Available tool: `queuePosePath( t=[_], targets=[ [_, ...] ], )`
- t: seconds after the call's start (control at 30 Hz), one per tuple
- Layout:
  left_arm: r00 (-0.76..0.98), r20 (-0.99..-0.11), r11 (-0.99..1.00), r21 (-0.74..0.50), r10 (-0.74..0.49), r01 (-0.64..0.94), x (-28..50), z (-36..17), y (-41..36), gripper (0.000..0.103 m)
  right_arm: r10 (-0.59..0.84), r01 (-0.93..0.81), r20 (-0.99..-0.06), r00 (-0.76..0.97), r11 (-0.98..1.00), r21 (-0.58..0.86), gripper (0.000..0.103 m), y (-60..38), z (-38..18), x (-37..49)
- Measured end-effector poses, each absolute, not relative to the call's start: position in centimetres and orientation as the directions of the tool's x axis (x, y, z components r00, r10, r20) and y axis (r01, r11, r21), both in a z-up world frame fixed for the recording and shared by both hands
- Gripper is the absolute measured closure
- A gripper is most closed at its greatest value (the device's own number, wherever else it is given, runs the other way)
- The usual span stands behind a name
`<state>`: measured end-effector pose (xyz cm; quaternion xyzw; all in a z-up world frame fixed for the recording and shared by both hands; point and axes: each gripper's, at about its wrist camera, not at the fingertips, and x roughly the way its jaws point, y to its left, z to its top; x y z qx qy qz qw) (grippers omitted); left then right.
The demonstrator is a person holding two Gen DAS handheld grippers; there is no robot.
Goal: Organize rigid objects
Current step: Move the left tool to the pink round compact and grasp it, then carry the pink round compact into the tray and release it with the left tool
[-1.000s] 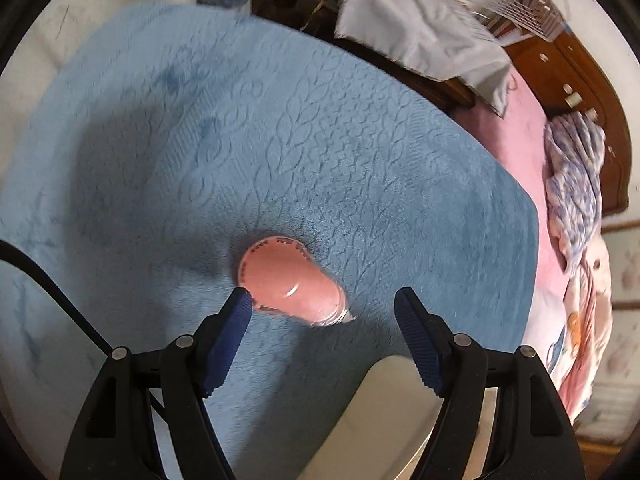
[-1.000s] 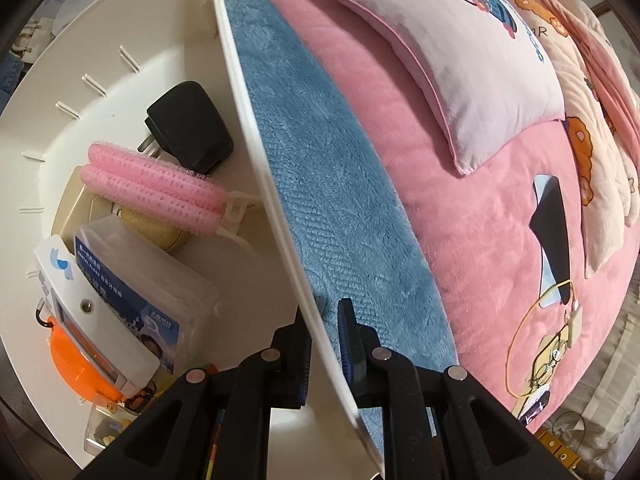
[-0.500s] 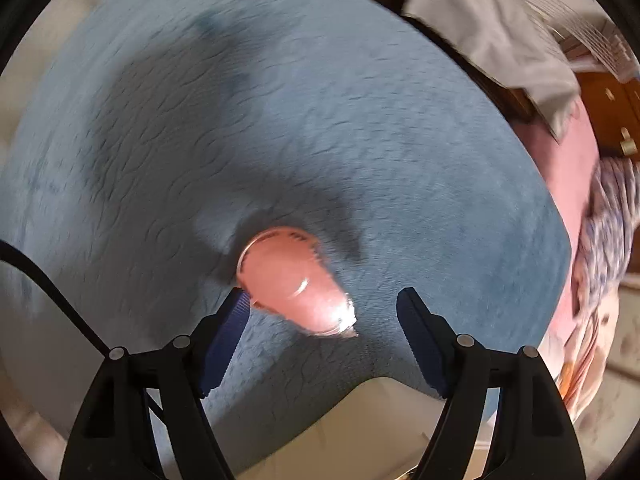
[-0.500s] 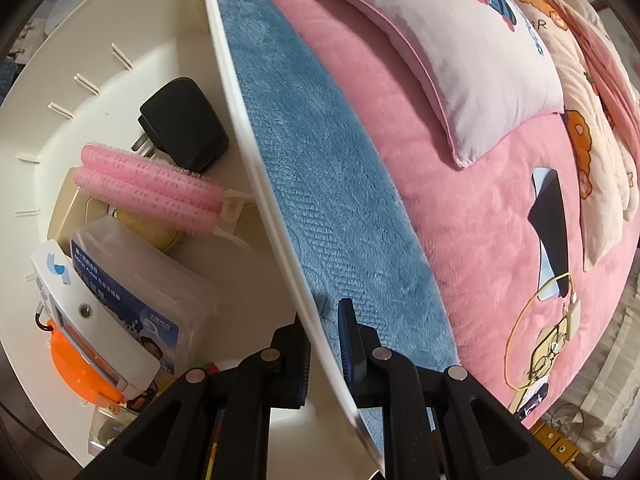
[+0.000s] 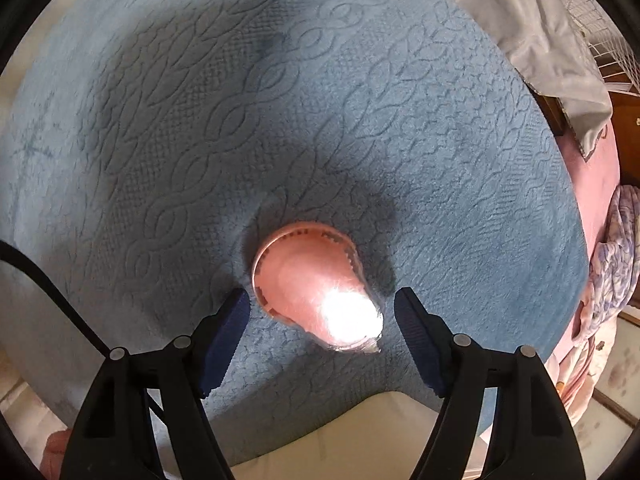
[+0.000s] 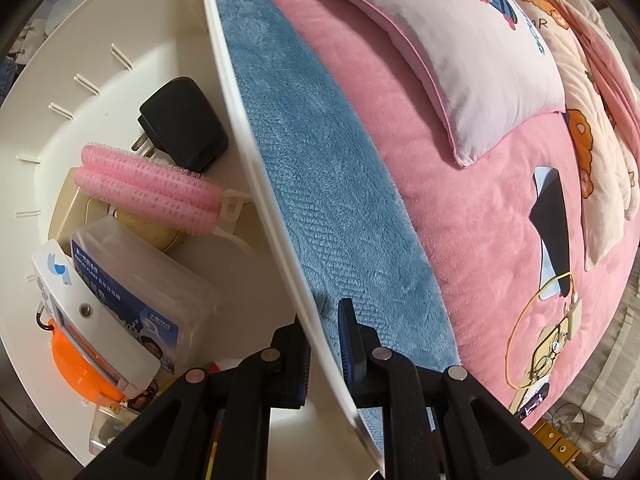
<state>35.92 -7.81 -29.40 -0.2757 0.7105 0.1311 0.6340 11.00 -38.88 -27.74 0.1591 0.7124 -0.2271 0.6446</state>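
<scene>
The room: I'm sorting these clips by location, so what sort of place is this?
Most likely a bedroom, with the work done on a bed. A pillow lies on a pink bedspread, a blue blanket is spread over it, and wooden furniture stands at the edge.

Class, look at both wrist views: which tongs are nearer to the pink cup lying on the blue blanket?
Left. The left tongs hang open around the pink cup, one finger on each side. The right tongs are clamped on the white bin's wall, away from the cup.

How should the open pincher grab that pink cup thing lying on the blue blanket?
Probably across its middle, from above: the pink cup lies on its side on the blue blanket, already between the left gripper's open fingers.
</scene>
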Motion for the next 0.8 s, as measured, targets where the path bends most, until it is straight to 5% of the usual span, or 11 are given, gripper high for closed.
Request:
queuePosePath(
  t=[0.13,0.8],
  targets=[
    [-0.03,-0.976,0.81,-0.161,-0.214,-0.564,35.5,-29.0,-7.4,0.039,-0.064,0.521,-0.991,-0.117,0.846,-0.116,0.088,-38.9,-27.8,11.0],
    [-0.064,-0.951,0.869,-0.247,-0.302,-0.429,31.9,-29.2,-4.6,0.041,-0.05,0.528,-0.998,-0.048,0.846,-0.068,0.088,-38.9,-27.3,10.2]
  ],
)
